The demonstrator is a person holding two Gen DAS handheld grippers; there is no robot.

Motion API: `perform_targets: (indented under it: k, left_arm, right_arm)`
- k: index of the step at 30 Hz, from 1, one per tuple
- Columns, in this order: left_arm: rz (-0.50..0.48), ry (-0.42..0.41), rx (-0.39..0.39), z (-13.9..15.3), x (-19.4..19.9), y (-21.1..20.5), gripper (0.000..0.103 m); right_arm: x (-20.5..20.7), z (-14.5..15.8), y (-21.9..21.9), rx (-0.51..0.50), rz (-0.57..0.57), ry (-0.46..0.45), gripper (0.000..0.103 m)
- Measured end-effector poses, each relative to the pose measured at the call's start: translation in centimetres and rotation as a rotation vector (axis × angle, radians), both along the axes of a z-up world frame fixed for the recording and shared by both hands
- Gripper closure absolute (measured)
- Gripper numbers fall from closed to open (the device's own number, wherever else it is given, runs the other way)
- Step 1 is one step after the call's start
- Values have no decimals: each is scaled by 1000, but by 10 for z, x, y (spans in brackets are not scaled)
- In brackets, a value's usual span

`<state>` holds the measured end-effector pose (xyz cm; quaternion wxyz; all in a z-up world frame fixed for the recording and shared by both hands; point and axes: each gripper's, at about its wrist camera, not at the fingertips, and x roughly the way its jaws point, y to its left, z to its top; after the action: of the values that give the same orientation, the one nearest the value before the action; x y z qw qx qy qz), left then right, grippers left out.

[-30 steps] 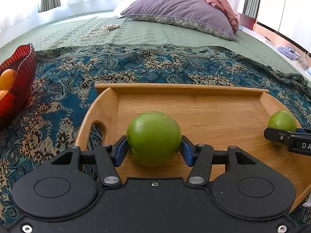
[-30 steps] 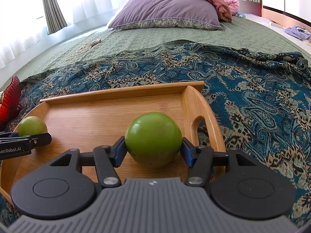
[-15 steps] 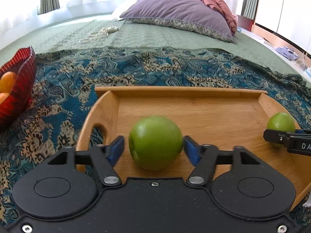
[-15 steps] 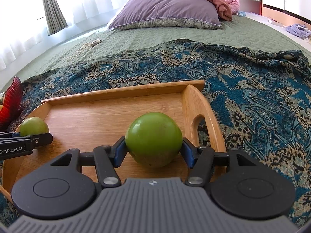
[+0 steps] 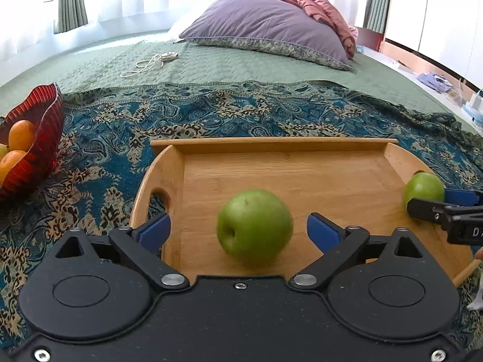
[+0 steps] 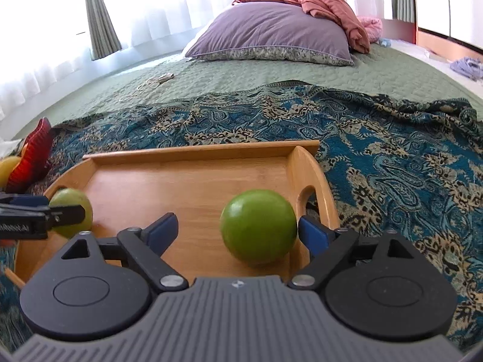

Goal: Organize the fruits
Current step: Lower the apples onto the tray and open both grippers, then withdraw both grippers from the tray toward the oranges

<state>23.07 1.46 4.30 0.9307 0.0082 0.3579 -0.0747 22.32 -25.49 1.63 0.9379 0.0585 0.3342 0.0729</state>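
A wooden tray [image 5: 286, 178] lies on the patterned blanket. A green apple [image 5: 255, 226] rests on its floor near the left handle, slightly blurred. My left gripper [image 5: 238, 230] is opening around it, and both blue pads stand clear of the fruit. A second green apple [image 6: 258, 229] sits by the right handle of the tray [image 6: 187, 187]. My right gripper [image 6: 238, 230] is opening too: its left pad is far off, and its right pad is at or just beside the apple's skin. Each view shows the other gripper's fingers [image 5: 443, 209] [image 6: 45, 211] in front of the other apple [image 5: 424, 187] [image 6: 72, 208].
A red ribbed bowl [image 5: 36, 144] with oranges [image 5: 21, 131] stands on the blanket left of the tray. Farther back on the green bedspread lie a white cable [image 5: 148, 65] and a purple pillow [image 5: 265, 30]. Bare blanket lies right of the tray [image 6: 392, 175].
Both grippers were shut on their apples and have spread wide, letting them go onto the tray. The left apple has rolled a little. The left gripper drew back slightly.
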Motion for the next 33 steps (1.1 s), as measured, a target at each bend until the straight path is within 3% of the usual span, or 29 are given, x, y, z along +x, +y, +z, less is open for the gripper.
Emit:
perform_targets:
  k: [20,33]
  left_arm:
    - [-46,-54,-5,-1,-68,-2,1]
    - [-108,-94,-13,2,-116,-13,0]
  right_arm:
    - [-62,1,4,-46,106,-75,1]
    - [-107,8,25,-95,192,-183,1]
